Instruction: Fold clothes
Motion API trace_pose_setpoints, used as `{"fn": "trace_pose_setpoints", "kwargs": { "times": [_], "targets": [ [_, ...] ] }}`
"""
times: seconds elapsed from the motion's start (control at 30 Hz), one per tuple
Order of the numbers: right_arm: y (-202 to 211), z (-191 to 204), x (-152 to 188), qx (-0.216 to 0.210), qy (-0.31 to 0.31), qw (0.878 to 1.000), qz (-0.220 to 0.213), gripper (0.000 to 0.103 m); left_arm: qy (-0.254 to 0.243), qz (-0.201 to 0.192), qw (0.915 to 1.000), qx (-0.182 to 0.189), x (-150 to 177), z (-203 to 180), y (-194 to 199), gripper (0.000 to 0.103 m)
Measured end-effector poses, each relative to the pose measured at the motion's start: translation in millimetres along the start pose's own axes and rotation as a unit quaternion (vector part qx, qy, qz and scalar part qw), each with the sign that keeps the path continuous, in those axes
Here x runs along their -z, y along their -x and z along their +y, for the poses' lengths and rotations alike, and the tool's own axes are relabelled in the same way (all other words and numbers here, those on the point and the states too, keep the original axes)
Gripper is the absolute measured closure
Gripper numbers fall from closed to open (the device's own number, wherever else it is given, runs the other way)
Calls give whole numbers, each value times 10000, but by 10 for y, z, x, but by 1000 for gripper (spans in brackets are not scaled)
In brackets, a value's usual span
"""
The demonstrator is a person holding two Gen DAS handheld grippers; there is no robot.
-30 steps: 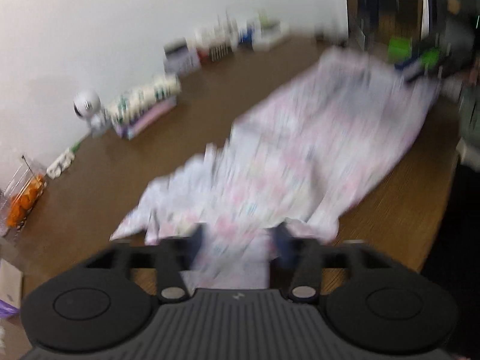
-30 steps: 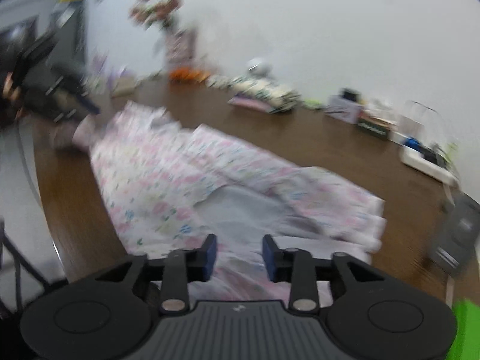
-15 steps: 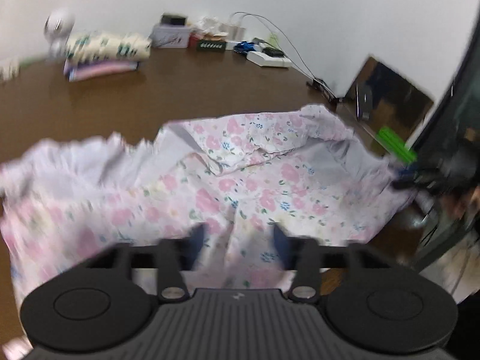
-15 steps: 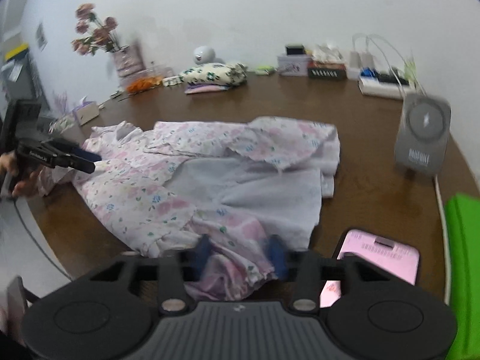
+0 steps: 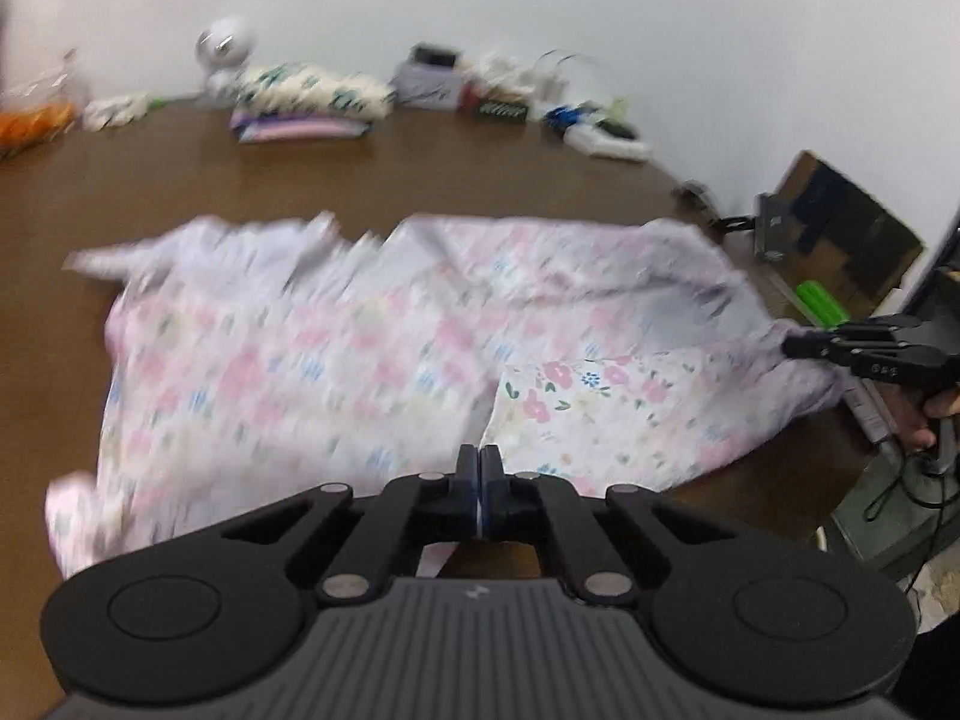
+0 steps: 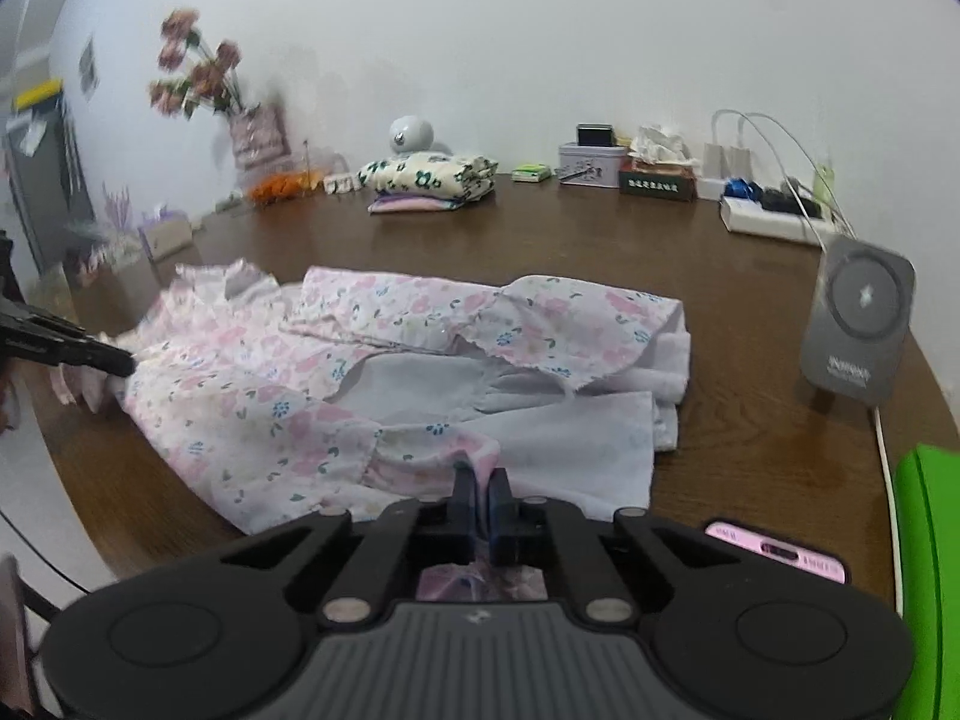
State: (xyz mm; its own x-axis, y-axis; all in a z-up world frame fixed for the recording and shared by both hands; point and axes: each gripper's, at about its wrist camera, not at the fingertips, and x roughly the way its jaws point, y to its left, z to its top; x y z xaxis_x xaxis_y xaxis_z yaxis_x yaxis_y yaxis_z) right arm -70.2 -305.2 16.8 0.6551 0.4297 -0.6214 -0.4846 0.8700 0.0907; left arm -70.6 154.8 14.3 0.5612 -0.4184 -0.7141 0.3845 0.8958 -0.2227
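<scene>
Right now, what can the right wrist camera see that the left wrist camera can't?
Only the right wrist view shows the flowers, the grey charger stand and the pink phone. Only the left wrist view shows the cardboard box. Both show the floral garment, the folded clothes pile, the brown table, and each claw, left and right, pinching the garment's near edge.

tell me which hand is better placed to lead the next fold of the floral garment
Probably neither alone: left gripper and right gripper are each shut on the floral garment at opposite near edges, so both should lift together.
</scene>
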Motion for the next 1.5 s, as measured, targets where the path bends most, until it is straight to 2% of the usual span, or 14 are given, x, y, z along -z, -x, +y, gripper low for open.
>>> {"fn": "trace_pose_setpoints", "kwargs": {
  "times": [0.17,0.23,0.27,0.3,0.43,0.57,0.87,0.93,1.0,1.03,1.1,1.17,1.37,1.5],
  "targets": [
    [-143,122,-54,436,503,9977,133,86,86,-13,10000,-37,69,14,80,98],
    [-52,149,-95,402,545,9977,-69,80,69,-166,9998,3,49,-8,161,84],
    [-8,160,-115,342,523,9979,-158,78,99,-255,9996,36,31,-11,186,60],
    [36,171,-134,281,501,9980,-247,74,110,-283,9995,46,7,-21,168,48],
    [-18,306,-125,24,551,9984,-158,74,-24,-138,9999,-55,-66,-120,-26,54],
    [-184,409,-35,80,594,9982,41,75,-157,119,9995,-233,11,-177,-137,97],
    [-203,391,-78,44,697,9975,50,74,-15,238,9993,-281,58,-122,61,96],
    [-100,358,-210,-73,863,9962,4,72,-133,60,9994,-312,-133,-136,256,85],
    [13,279,-393,-58,1169,9931,-107,63,-354,-193,9980,-496,-446,-123,443,48],
    [43,216,-503,-35,1355,9907,-129,54,-573,-289,9959,-644,-625,-115,489,45],
    [8,44,-747,-34,1730,9849,-11,51,-1083,-271,9898,-884,-937,-97,431,38],
    [-100,-98,-950,-31,1929,9811,136,51,-1617,-147,9808,-1078,-1216,-29,261,21],
    [-479,-344,-1340,-318,2235,9728,519,51,-2199,613,9695,-895,-1487,320,-418,21],
    [-571,-21,-1492,-710,2477,9659,254,51,-1528,785,9744,-1448,-1450,751,-551,21]
  ]
}}
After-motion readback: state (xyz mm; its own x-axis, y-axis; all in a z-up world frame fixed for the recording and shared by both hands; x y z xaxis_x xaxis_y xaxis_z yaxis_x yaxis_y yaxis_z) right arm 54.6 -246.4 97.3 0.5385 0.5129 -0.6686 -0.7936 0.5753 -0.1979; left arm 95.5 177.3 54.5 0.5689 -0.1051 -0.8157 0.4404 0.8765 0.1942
